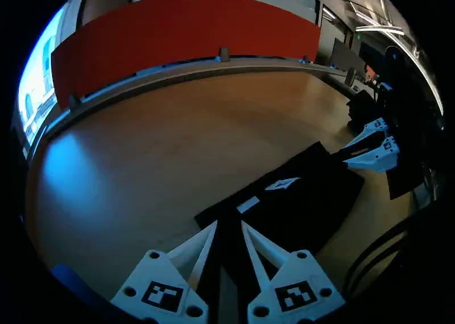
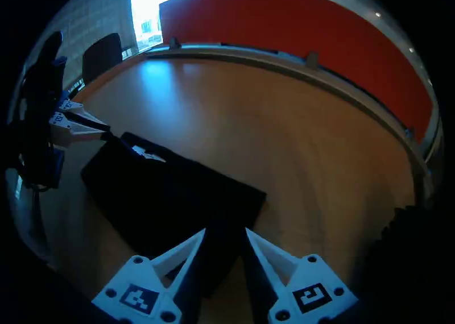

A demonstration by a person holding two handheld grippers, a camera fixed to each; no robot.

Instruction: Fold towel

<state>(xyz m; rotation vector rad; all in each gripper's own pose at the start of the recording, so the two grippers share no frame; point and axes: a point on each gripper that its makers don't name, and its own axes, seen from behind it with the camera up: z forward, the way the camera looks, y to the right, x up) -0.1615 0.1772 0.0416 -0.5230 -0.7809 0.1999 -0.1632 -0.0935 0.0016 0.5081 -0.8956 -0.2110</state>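
One black towel (image 1: 307,204) is spread on a smooth, glossy wooden worktop (image 1: 170,136). Its outline is roughly rectangular and its cloth looks dull against the shine of the wood. Two small white tags (image 1: 282,183) are seen on its upper face. The left tongs (image 1: 229,226), of white plastic with a square marker on each finger, are drawn narrow, and one corner of the towel is pinched between them. The right tongs (image 2: 225,231), of the same make, are likewise narrowed onto another corner. A curved red panel (image 1: 187,28) is set along the worktop's far side.
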